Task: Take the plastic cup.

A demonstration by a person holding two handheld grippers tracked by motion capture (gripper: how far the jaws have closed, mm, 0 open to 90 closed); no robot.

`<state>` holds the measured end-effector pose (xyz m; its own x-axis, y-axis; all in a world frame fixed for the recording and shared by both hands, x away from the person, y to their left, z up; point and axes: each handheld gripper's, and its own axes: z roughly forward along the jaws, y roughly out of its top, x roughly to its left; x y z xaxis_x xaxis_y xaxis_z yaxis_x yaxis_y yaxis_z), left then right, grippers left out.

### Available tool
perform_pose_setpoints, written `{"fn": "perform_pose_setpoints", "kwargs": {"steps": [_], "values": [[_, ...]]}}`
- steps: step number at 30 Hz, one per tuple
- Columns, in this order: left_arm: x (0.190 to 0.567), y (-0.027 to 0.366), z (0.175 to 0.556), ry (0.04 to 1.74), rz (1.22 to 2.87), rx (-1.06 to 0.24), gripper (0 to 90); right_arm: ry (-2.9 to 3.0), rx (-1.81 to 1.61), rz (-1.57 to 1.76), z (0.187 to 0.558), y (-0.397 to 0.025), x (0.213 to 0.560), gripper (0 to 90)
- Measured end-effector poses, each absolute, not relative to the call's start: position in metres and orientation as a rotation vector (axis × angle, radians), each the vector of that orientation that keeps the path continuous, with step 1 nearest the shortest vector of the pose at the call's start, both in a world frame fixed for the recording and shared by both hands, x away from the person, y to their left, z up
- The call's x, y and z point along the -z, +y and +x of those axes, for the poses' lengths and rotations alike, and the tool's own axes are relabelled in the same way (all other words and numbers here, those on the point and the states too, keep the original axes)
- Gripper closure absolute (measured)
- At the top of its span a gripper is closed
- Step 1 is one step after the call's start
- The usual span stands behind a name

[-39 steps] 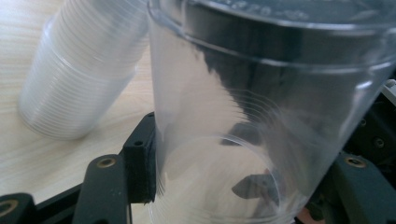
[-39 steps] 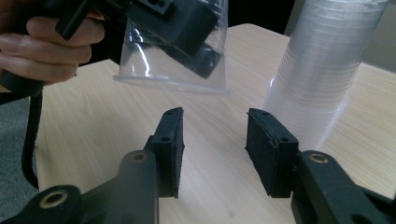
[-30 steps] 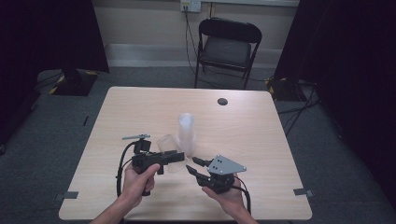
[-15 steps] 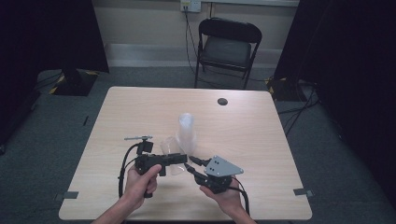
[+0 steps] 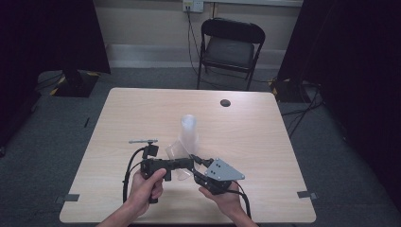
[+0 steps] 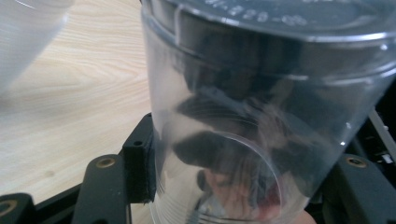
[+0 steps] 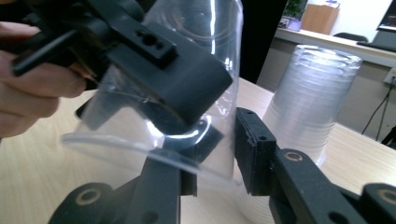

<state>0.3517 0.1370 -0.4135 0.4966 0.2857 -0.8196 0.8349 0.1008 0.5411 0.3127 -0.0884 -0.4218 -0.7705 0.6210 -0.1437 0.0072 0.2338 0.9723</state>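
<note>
The clear plastic cup [image 7: 187, 93] is light, thin-walled and crushable. It sits just beside the cup stack [image 5: 189, 132], clamped by left gripper [image 5: 189, 164] and right gripper [image 5: 196, 172] at wall and rim; grip gently.

the cup [image 6: 243, 116] held between the hand-held grippers is clear, glossy plastic — thin-walled, smooth, with raised moulded lettering on its base. the stack of cups [image 7: 308, 102] beside it is the same plastic, cloudier where the walls overlap. the tabletop [image 5: 265, 137] is pale wood-grain laminate, smooth and matt. the left hand-held gripper [image 5: 189, 163] and the right hand-held gripper [image 7: 210, 158] are matt black plastic (brass-coloured screw heads in the arms).
</note>
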Motion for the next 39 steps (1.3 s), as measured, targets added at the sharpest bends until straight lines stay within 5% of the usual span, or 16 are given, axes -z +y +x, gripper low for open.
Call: {"fn": "perform_pose_setpoints", "kwargs": {"steps": [39], "values": [[0.414,0.133,0.351,0.989,1.500,0.521,21.2,1.946,-1.548,0.616,0.312,-0.095,0.421,87.4]]}}
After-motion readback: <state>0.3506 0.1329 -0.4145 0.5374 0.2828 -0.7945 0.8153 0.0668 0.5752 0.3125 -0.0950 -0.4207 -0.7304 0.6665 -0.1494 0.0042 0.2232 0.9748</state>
